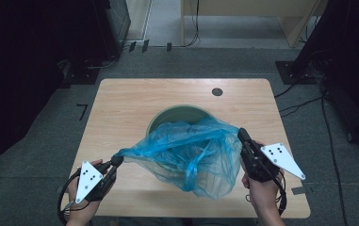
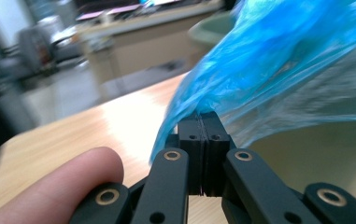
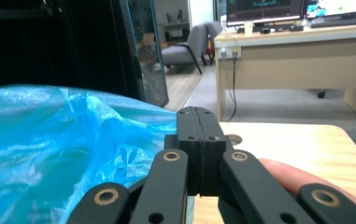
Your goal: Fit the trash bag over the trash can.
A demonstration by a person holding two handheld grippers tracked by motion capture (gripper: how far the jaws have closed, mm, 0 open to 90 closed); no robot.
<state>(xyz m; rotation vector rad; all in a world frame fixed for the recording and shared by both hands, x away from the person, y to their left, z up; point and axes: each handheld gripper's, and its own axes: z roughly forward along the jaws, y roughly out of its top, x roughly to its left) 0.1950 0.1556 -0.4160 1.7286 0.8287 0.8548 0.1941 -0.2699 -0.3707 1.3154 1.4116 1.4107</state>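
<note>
A thin blue plastic bag (image 1: 191, 150) hangs spread over a round green bin (image 1: 167, 115) in the middle of the wooden table (image 1: 120, 103). My left gripper (image 1: 117, 160) is at the bag's left tip, shut on a pulled-out corner of the film; in the left gripper view the bag (image 2: 283, 70) fans out from between the closed jaws (image 2: 207, 116). My right gripper (image 1: 241, 133) is at the bag's upper right corner, jaws closed, with the film drawn up to its tip. In the right gripper view the bag (image 3: 49, 140) lies left of the shut jaws (image 3: 195, 112).
A dark round hole (image 1: 217, 92) sits near the table's far right edge. Bare tabletop lies left of and behind the bin. Grey carpet surrounds the table, with cables (image 1: 304, 101) at the right and a desk (image 3: 297, 56) beyond.
</note>
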